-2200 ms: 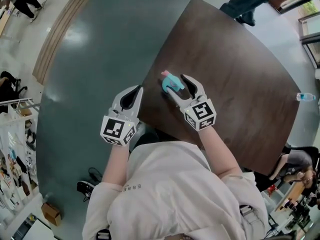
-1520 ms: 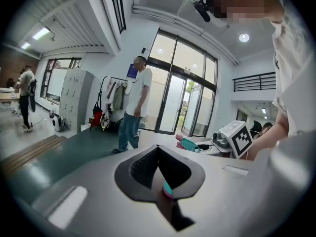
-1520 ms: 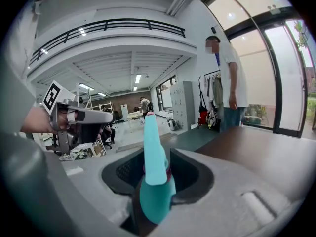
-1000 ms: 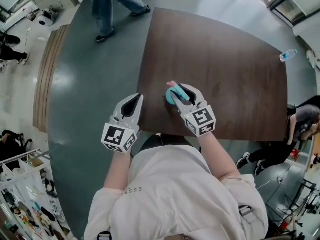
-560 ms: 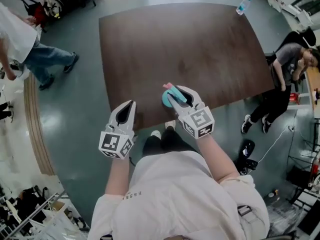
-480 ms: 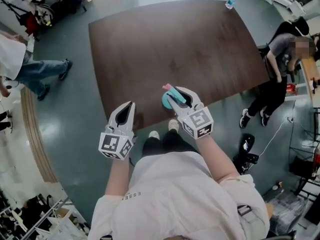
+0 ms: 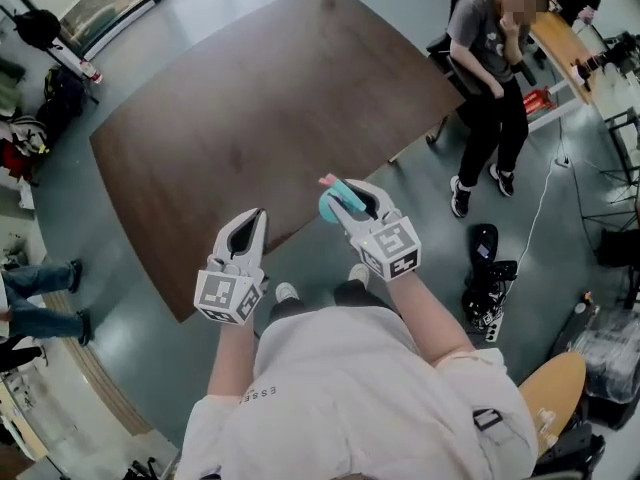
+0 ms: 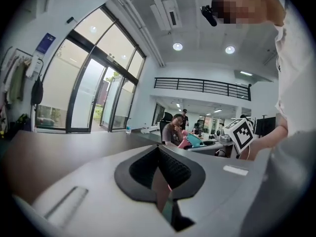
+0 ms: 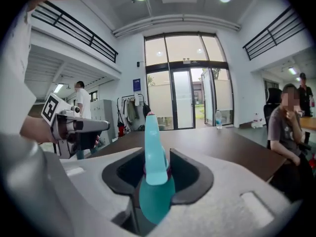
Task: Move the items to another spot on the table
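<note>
Beside the table (image 7: 250,98), right gripper (image 7: 350,194) clamps 1 teal item (image 9: 154,191), perhaps a bottle.

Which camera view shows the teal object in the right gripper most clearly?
The right gripper view: the teal object stands large and centred, clamped by the right gripper. The head view shows it small, partly covered; the left gripper view shows only a distant teal-pink patch.
</note>
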Demonstrator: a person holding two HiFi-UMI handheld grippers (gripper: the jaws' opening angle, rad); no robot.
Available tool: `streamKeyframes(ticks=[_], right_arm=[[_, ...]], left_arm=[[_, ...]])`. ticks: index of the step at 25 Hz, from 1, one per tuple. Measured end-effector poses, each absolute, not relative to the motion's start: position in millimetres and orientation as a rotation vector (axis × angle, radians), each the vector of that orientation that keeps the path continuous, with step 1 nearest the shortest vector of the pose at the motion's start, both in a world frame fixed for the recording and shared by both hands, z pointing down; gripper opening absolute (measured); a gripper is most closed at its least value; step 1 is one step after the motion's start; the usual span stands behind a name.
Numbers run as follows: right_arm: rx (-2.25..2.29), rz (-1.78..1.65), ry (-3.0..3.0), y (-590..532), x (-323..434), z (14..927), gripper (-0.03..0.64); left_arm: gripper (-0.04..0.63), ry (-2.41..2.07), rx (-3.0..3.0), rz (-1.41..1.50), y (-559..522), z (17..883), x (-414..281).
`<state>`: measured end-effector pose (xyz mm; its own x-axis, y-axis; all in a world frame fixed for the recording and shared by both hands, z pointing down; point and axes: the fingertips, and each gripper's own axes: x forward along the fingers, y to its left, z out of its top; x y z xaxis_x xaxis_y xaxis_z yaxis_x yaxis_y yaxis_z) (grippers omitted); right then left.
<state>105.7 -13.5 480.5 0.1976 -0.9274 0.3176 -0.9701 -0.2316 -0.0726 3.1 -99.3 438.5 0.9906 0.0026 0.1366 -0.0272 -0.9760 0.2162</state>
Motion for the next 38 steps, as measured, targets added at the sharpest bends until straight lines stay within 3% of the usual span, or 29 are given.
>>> streamKeyframes(ticks=[11,21,38], right_arm=[[2.5,0.473,-1.588,172.1,262.6,478.4,0.135],[2.701,0.527,-1.304,290.2,343.6,492.2,0.135],[2.711,0.534,-1.249,283.2,544.3,482.7,0.135]], left_arm=[[0.017,0.231,2.919,0.218,38.8,444.7,170.2],[0.017,0.525,2.891,0.278,127.6,456.7,281.9],[0.017,0.706,2.867,0.269,144.1,450.1,504.7]])
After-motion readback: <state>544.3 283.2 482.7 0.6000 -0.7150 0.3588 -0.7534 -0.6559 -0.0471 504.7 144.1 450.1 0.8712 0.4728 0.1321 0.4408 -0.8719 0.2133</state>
